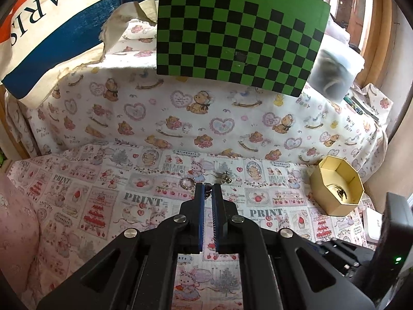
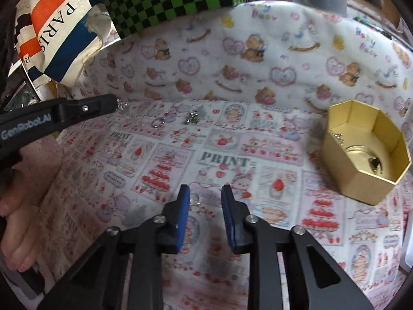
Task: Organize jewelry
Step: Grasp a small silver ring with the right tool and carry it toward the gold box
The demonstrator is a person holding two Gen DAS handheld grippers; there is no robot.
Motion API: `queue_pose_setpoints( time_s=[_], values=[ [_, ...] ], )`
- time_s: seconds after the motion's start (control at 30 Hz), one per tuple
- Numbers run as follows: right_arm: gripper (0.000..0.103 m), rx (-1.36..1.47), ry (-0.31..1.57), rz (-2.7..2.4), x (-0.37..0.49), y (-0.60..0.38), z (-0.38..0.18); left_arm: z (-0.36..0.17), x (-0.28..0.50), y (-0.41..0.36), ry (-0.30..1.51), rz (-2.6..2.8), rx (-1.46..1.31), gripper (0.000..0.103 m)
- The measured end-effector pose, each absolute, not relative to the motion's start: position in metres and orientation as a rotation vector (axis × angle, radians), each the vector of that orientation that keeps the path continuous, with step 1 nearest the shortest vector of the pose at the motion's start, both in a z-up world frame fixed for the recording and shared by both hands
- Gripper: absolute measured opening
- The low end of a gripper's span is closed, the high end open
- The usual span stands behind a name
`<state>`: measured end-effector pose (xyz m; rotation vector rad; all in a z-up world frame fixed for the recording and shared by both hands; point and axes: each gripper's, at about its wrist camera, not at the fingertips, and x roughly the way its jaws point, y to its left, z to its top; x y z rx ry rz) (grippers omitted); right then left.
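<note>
Jewelry lies scattered on the patterned cloth [image 2: 232, 160]: a ring [image 2: 157, 122] and a small silver charm [image 2: 193, 117] sit side by side near the cloth's far edge, where the teddy-bear fabric [image 2: 258, 51] rises behind them. An octagonal gold box [image 2: 361, 180] stands open toward the right edge, with a small dark piece [image 2: 374, 164] on its shiny floor and a bit of chain [image 2: 338, 137] against its left inner wall. The left gripper [image 1: 208, 188] has its blue pads drawn close, pinched on a small dark jewel [image 1: 207, 188] at the tips; in the right wrist view a sparkly bit [image 2: 121, 104] hangs from its end, above the far left part of the cloth. The right gripper [image 2: 205, 193] stands spread wide over the cloth's near middle, holding nothing, with a thin wire-like piece [image 2: 196, 199] on the cloth between its fingers. A green checkered board [image 1: 237, 33] and a PARIS bag [image 1: 51, 20] lean beyond the far edge
</note>
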<state>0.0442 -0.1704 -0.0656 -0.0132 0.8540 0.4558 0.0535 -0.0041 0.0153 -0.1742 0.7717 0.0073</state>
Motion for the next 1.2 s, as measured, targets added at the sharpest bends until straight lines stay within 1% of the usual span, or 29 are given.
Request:
queue_pose_setpoints(
  time_s=[0.23, 0.37, 0.4, 0.43, 0.5, 0.83, 1.2],
  values=[
    [0.022, -0.169, 0.796, 0.435, 0.031, -0.144, -0.069, 0.018, 0.052, 0.005, 0.761, 0.031, -0.186, 0.005],
    [0.022, -0.189, 0.815, 0.436, 0.032, -0.139, -0.074, 0.018, 0.053, 0.009, 0.763, 0.032, -0.198, 0.005],
    [0.02, -0.198, 0.821, 0.426, 0.033, -0.138, -0.077, 0.018, 0.053, 0.01, 0.769, 0.025, -0.202, 0.005],
    [0.015, -0.213, 0.831, 0.415, 0.035, -0.137, -0.08, 0.017, 0.054, 0.009, 0.774, 0.02, -0.2, 0.005],
    [0.012, -0.224, 0.815, 0.409, 0.035, -0.135, -0.08, 0.016, 0.054, 0.008, 0.774, 0.025, -0.197, 0.005],
    [0.012, -0.152, 0.805, 0.406, 0.036, -0.156, -0.068, 0.004, 0.063, 0.006, 0.825, 0.0, -0.209, 0.005],
    [0.012, 0.078, 0.842, 0.439, 0.052, -0.204, -0.057, -0.005, 0.069, 0.007, 0.873, -0.017, -0.235, 0.005]
  ],
)
